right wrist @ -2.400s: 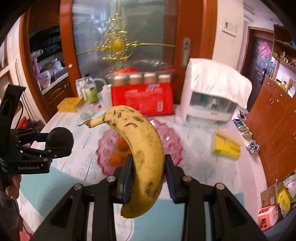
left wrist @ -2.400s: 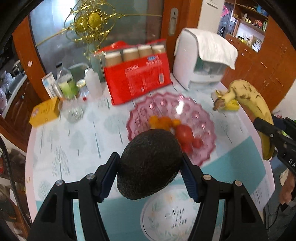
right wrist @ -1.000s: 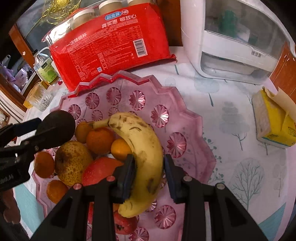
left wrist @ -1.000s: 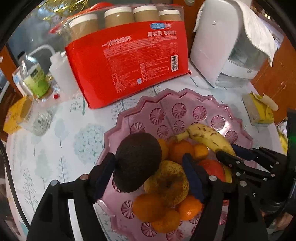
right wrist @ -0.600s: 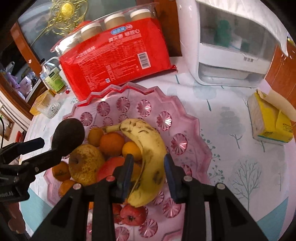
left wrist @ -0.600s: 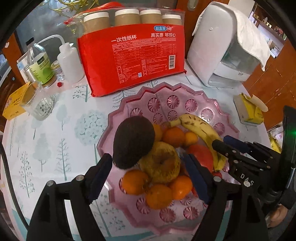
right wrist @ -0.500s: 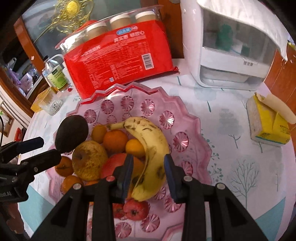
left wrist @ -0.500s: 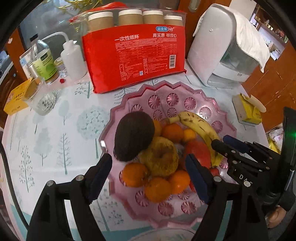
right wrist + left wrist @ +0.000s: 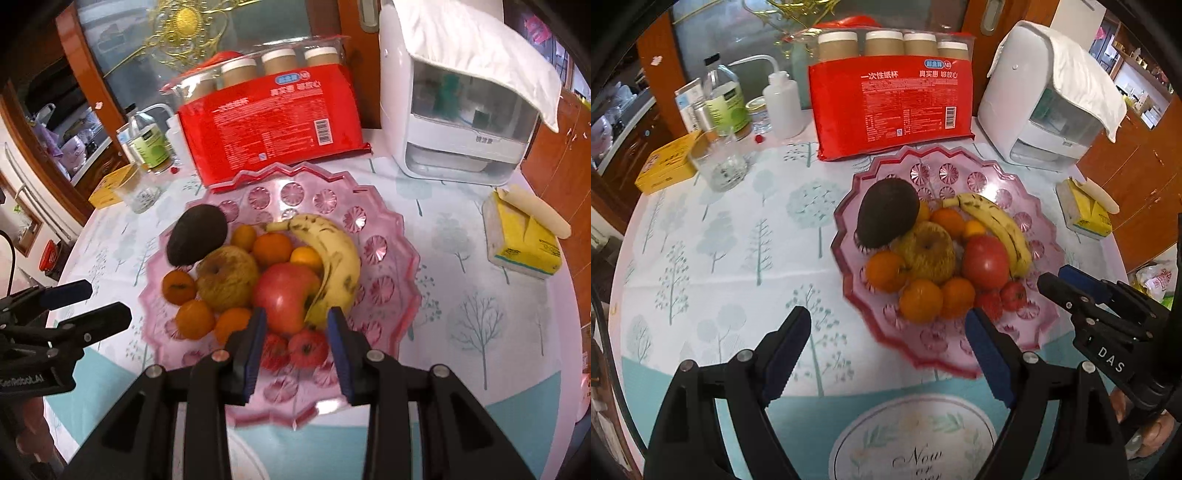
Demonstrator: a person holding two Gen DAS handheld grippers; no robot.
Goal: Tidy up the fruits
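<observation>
Dark avocado (image 9: 887, 212) and spotted banana (image 9: 995, 221) are lying among oranges and apples in the pink dish (image 9: 1027, 334) at frame centre, on a tree-print tablecloth (image 9: 713, 240). A red cup pack (image 9: 890, 110) is standing behind. Left gripper (image 9: 886, 343) is opening wide, empty; right gripper (image 9: 295, 343) is sitting narrow, gripping nothing

Black tongs (image 9: 886, 345), blue ribbed pads (image 9: 988, 360), silver screws.
</observation>
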